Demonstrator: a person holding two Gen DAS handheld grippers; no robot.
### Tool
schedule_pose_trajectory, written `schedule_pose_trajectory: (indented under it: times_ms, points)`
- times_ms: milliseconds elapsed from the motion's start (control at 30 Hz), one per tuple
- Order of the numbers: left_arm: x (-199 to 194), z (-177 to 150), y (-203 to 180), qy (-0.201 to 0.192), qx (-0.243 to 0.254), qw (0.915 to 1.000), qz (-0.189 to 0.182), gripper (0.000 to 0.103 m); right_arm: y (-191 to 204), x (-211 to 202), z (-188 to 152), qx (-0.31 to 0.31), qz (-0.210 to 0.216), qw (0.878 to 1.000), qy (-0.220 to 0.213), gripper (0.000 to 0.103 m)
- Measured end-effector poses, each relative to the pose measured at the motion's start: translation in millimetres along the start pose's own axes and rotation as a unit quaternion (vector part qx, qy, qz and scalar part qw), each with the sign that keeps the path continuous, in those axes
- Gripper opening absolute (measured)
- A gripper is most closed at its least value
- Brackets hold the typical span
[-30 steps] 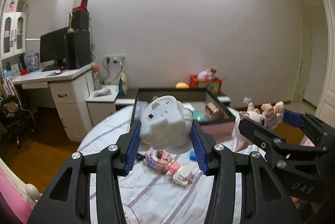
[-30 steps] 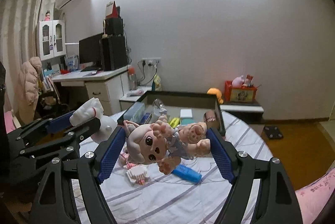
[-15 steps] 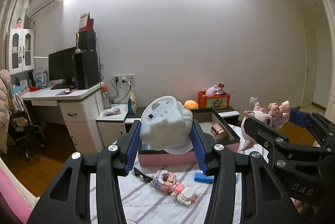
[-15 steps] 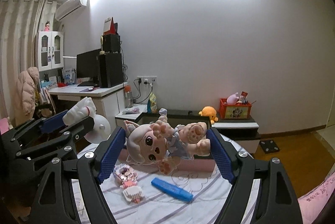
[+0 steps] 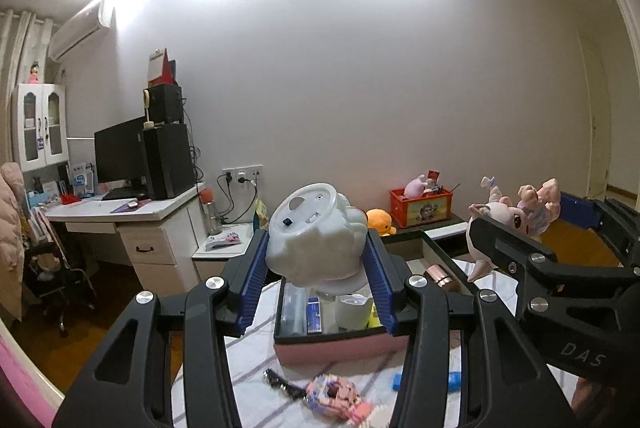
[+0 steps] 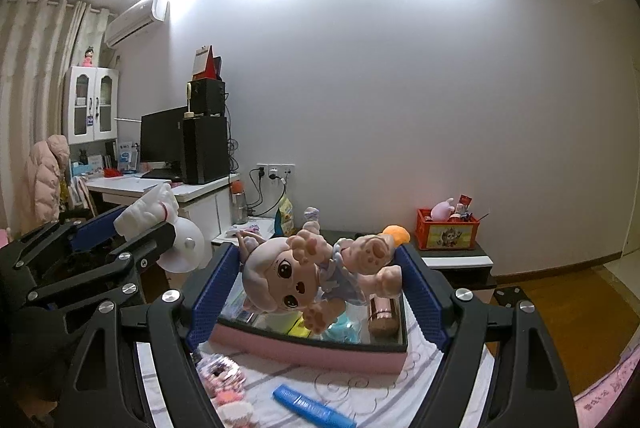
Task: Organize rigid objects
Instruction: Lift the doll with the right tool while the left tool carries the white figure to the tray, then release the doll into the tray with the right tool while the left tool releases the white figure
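Your left gripper [image 5: 318, 260], clamped on the white cloud-shaped toy [image 5: 316, 232], and your right gripper [image 6: 320, 282], clamped on the doll [image 6: 308, 278], both hang directly before the pink-walled bin [image 6: 320, 350], just ahead and below.

A bed spread with a white sheet striped in grey-purple [image 6: 360, 394] carries a pink-sided storage box [image 6: 320, 350] with a black rim at its 12 o'clock end. At 6 o'clock of the box lies a blue comb-like piece [image 6: 312, 408]; at 7 o'clock, a cluster of pink-and-white block toys [image 6: 222, 378]. A small dark strip [image 5: 280, 382] lies just beside the blocks.
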State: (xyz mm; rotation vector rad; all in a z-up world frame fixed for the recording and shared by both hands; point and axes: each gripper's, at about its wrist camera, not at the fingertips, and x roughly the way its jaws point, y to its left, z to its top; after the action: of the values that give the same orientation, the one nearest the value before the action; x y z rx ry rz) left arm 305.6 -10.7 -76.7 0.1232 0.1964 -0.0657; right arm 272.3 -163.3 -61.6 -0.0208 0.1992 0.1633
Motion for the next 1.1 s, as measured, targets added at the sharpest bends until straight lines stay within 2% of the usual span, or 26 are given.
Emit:
schedule_pose_trajectory:
  times_ms: [167,333,433,600,667,800,867,967,1033,1100]
  points:
    - [45,1,-6,0.023,0.012,0.9996,-0.014,0.047,-8,35,-3,-0.004,-0.003,1.0,0.018,0.081]
    - [109,-7,-5,0.073,0.01,0.9966,-0.038,0.047,-17,86,-5,-0.011,-0.008,0.999,0.05,0.081]
    - [145,-18,-8,0.108,0.002,0.9927,-0.054,0.047,-25,116,-15,-0.013,-0.009,0.996,0.082,0.081]
    - [197,-47,-22,0.173,0.009,0.9831,-0.06,0.047,-44,164,-40,-0.001,-0.008,0.988,0.154,0.081]
    - [206,-57,-26,0.187,0.012,0.9803,-0.062,0.047,-49,175,-51,0.005,-0.007,0.985,0.173,0.081]
    - [208,-56,-32,0.177,0.026,0.982,-0.06,0.048,-58,186,-67,0.011,-0.008,0.981,0.194,0.081]
    - [208,-57,-34,0.166,0.036,0.9846,-0.043,0.05,-60,192,-70,0.015,-0.007,0.98,0.198,0.081]
    - [213,-60,-32,0.171,0.036,0.9839,-0.036,0.058,-61,197,-69,0.008,-0.016,0.98,0.196,0.081]
    - [218,-63,-27,0.181,0.026,0.9828,-0.027,0.067,-60,199,-68,-0.003,-0.026,0.981,0.193,0.082]
    - [222,-65,-22,0.189,0.016,0.9815,-0.025,0.069,-58,200,-68,-0.01,-0.027,0.982,0.189,0.082]
